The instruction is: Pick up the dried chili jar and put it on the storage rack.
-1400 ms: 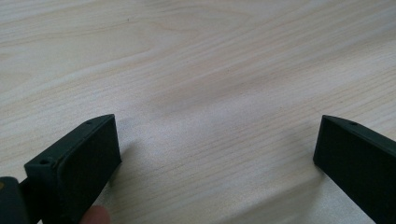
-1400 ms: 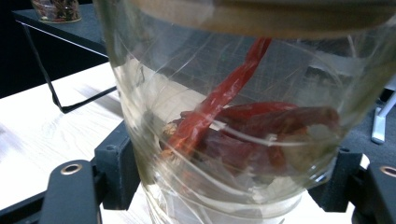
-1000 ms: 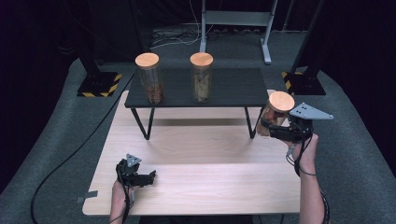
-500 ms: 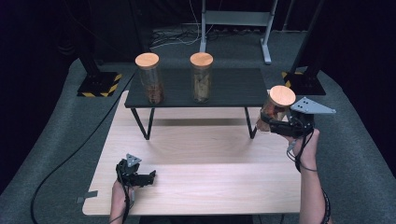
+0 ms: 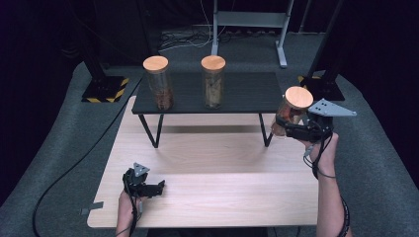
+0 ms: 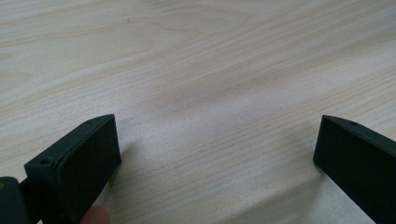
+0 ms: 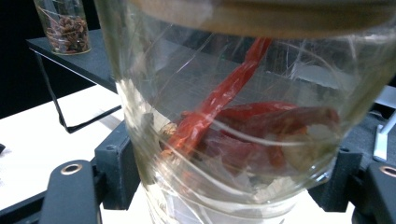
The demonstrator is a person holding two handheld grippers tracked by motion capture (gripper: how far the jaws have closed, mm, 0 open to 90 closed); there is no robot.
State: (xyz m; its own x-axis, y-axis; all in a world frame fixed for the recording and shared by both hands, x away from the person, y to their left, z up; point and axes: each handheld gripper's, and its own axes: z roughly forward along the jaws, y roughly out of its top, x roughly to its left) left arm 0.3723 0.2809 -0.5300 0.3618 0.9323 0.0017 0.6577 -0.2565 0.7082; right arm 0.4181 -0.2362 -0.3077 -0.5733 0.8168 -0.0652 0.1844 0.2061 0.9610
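1. High view: the right tool (image 5: 291,129) is clamped around a glass jar (image 5: 290,112) with a wooden lid (image 5: 298,97), held off the counter (image 5: 212,163) just beside the right end of the black shelf (image 5: 247,91).
2. The jar leans slightly, its lid tipped toward the right.
3. Right gripper view: the jar (image 7: 243,121) sits between the black jaws, which press on its sides; red dried chillies (image 7: 243,126) lie inside.
4. On the shelf stand two more lidded jars, one (image 5: 159,82) near its left end and one (image 5: 213,81) at its middle.
5. The left tool (image 5: 155,187) rests on the counter, well apart from the shelf, near the front left edge.
6. Left gripper view: its jaws stand wide apart over bare wood (image 6: 210,93), grasping nothing.
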